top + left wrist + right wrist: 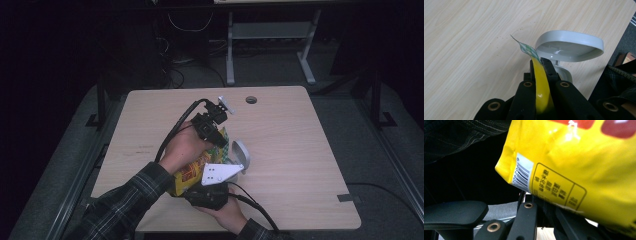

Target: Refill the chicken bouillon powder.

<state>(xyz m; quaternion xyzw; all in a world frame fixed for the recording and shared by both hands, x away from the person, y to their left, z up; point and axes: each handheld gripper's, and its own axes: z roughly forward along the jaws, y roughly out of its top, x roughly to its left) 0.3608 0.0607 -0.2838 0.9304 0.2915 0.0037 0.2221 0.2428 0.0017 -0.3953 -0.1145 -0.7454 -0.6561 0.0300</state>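
A yellow snack bag [192,172] with a green-checked top edge [529,49] and a barcode is held tilted above the desk [280,150], beside a grey lidded container [570,46].

Yellow snack bag [579,167] runs off the top and right edges of the right gripper view; its small print is too blurred to read.

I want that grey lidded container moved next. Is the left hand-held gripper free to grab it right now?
Probably not yet. The left hand-held gripper is shut on the top edge of the yellow bag, so although the grey container sits just beyond it, it would need to let go first.
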